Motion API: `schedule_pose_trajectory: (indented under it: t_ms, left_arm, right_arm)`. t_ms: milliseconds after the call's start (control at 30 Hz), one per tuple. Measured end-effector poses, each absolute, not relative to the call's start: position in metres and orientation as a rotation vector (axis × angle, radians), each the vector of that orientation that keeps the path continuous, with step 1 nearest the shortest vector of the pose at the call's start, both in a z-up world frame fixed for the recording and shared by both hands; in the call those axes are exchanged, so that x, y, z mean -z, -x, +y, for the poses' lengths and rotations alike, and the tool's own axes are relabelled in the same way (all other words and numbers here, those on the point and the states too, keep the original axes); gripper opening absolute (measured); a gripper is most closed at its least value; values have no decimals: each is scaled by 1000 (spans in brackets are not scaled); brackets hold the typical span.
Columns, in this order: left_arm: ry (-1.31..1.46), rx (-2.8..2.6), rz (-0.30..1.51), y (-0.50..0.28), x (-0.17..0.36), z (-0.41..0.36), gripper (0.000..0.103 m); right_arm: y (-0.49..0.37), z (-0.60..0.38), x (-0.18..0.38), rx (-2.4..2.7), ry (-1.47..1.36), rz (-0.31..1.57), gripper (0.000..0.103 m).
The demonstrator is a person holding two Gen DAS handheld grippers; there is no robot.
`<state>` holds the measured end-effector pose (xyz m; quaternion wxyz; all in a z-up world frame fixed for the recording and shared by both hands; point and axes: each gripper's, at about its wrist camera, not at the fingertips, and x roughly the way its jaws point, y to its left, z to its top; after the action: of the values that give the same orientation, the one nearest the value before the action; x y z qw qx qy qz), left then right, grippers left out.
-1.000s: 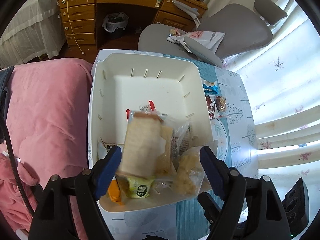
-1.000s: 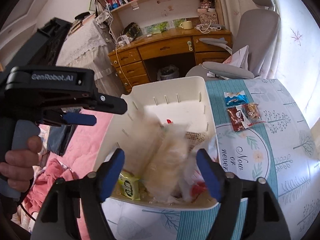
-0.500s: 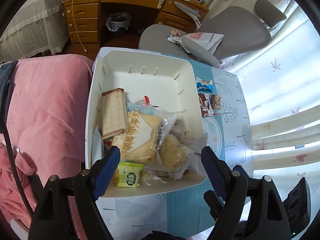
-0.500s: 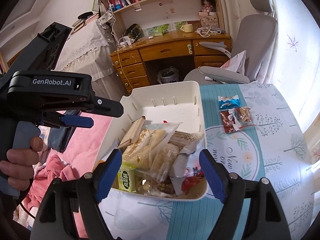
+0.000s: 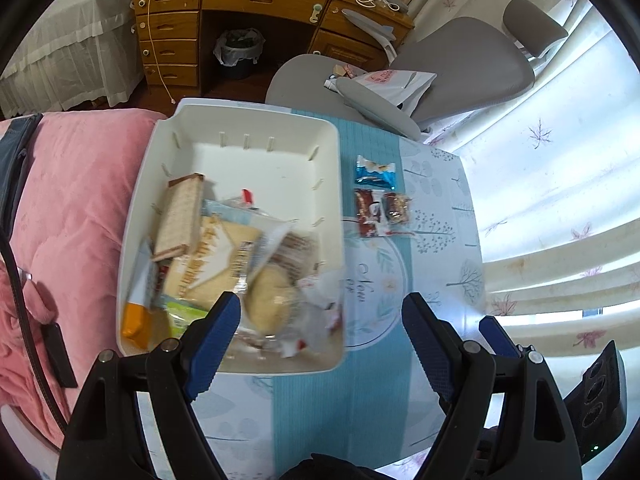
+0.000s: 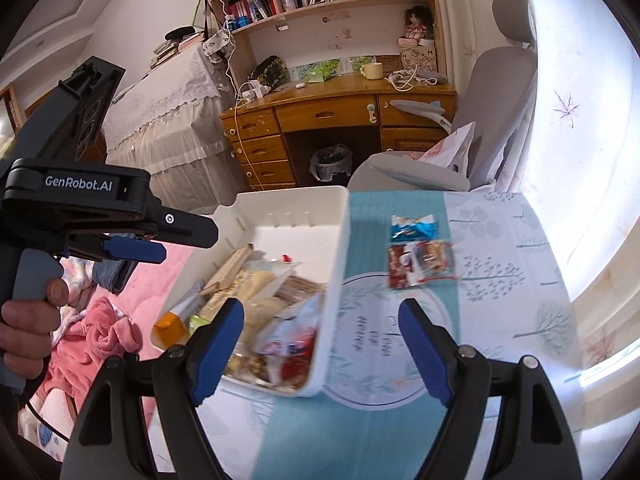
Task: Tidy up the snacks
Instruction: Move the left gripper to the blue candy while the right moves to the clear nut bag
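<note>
- The left gripper has black plastic arms with silver screws at the pivots and blue ribbed pads.
- The right gripper is built the same: black arms, silver screws, blue pads.
- Seen from the side, the left one carries white "GenRobot.AI" lettering, a grey handle and a black cable.
</note>
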<state>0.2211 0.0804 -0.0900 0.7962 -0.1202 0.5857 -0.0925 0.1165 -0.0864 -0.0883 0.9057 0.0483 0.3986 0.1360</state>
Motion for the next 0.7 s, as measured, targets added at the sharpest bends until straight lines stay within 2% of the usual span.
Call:
schedule_pose_trajectory:
  t_ms: [300, 700]
  left_arm:
    - [256, 141, 1275, -235, 95, 14, 82]
    - [214, 65, 1366, -318, 114, -55, 82]
  right_arm:
    - [-136, -152, 98, -326, -64, 837, 80]
    - [-195, -208, 130, -318, -83, 829, 80]
